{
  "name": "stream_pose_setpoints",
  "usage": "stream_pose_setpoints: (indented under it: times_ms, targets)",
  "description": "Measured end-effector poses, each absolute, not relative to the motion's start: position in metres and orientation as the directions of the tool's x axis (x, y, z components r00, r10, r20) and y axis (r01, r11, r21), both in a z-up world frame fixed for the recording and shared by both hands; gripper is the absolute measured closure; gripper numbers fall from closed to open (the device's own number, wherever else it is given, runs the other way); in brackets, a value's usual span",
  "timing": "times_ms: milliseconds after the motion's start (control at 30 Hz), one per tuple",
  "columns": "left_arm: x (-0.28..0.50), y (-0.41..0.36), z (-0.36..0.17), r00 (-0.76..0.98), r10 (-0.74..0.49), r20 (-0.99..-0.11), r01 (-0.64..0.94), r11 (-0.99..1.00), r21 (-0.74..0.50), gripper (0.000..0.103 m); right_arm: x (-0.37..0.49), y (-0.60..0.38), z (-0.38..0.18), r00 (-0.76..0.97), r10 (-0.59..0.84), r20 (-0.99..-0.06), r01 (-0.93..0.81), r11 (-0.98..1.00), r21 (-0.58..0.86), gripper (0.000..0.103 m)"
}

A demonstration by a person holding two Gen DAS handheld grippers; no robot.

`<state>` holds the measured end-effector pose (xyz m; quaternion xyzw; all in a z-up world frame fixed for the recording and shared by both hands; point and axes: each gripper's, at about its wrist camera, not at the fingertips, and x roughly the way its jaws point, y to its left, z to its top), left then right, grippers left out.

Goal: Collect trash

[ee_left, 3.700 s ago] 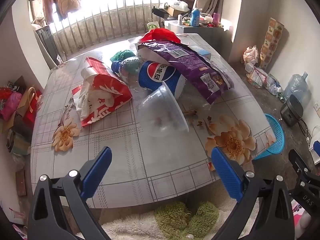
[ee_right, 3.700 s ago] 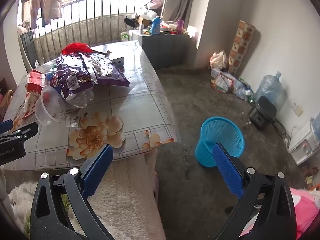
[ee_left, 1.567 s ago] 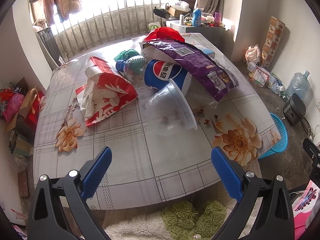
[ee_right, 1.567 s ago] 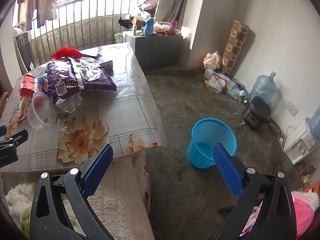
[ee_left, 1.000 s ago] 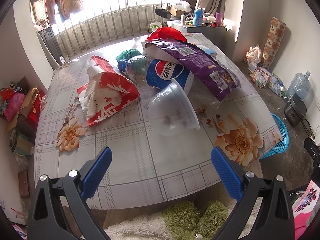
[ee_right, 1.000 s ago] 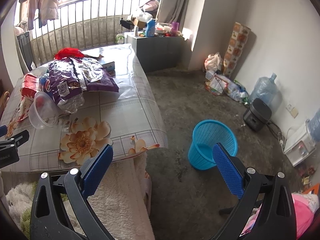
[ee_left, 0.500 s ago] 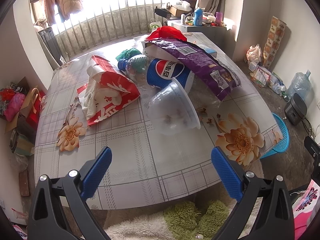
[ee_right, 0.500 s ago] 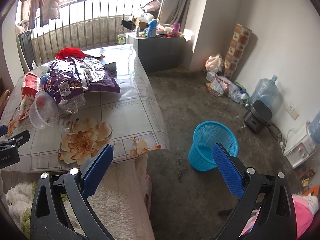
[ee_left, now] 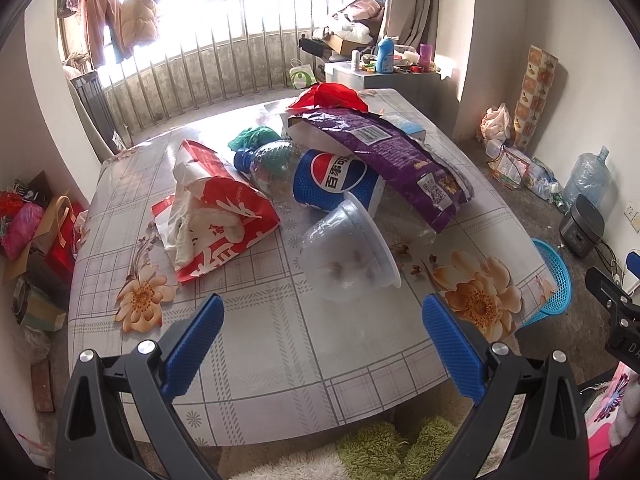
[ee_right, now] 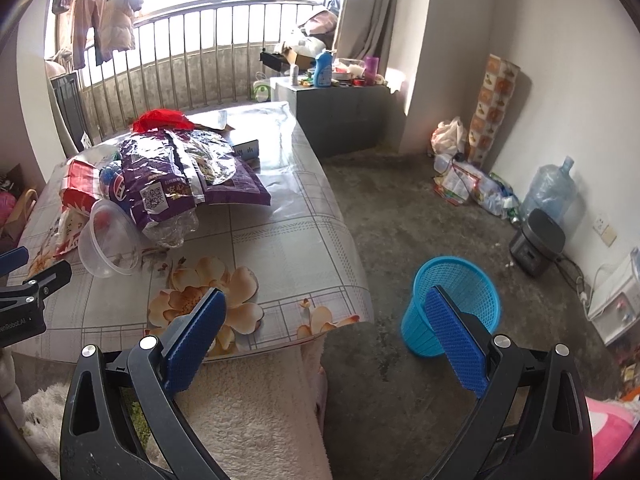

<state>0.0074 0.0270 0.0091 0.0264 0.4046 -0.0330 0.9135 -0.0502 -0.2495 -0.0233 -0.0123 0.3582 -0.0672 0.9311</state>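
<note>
Here, left tongs [ee_left: 322, 316] wide, over table [ee_left: 280, 360] edge.

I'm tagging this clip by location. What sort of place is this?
Most likely a lived-in room of a home: a table with a floral cover heaped with trash, clothes drying at a barred window, and a blue waste basket on the bare floor beside a water jug.
</note>
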Motion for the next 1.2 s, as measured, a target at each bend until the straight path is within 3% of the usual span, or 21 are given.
stream_pose_setpoints:
  times_ms: [167,300,500,633,667,800,900,1067,1200]
  targets:
    - [0.017,0.041,0.027,0.731,-0.168,-0.661,0.14,0.985,-0.096,0.006,-0.04,-0.243,-0.024,0.759,-0.094,-0.645,0.095,0.995,-0.034,0.008]
    - [0.031,0.036,0.032,0.735,-0.201,-0.647,0.171,0.979,-0.11,0.008,-0.032,-0.237,-0.03,0.765,-0.043,-0.643,0.071,0.997,0.017,0.008]
    - [0.055,0.021,0.022,0.703,-0.231,-0.672,0.222,0.97,-0.101,0.033,-0.019,-0.228,-0.04,0.75,0.033,-0.66,0.022,0.997,0.075,0.013]
    - [0.064,0.017,0.009,0.663,-0.222,-0.715,0.235,0.968,-0.083,0.055,-0.013,-0.229,-0.045,0.735,0.063,-0.675,0.007,0.995,0.1,0.016]
    - [0.066,0.02,0.006,0.646,-0.23,-0.728,0.233,0.968,-0.099,0.061,-0.012,-0.229,-0.046,0.732,0.068,-0.678,0.005,0.994,0.106,0.018]
    - [0.064,0.042,-0.001,0.593,-0.297,-0.749,0.205,0.955,-0.216,0.069,-0.006,-0.231,-0.052,0.717,0.087,-0.691,-0.003,0.993,0.121,0.022]
    - [0.059,0.051,-0.003,0.59,-0.294,-0.752,0.185,0.956,-0.229,0.077,-0.002,-0.232,-0.055,0.704,0.116,-0.701,-0.011,0.988,0.153,0.029]
    - [0.056,0.06,-0.005,0.604,-0.278,-0.747,0.156,0.96,-0.231,0.089,0.001,-0.232,-0.056,0.676,0.196,-0.71,-0.039,0.972,0.231,0.052]
    - [0.056,0.07,-0.004,0.614,-0.277,-0.739,0.15,0.96,-0.236,0.097,-0.001,-0.224,-0.051,0.675,0.227,-0.702,-0.074,0.967,0.242,0.064]
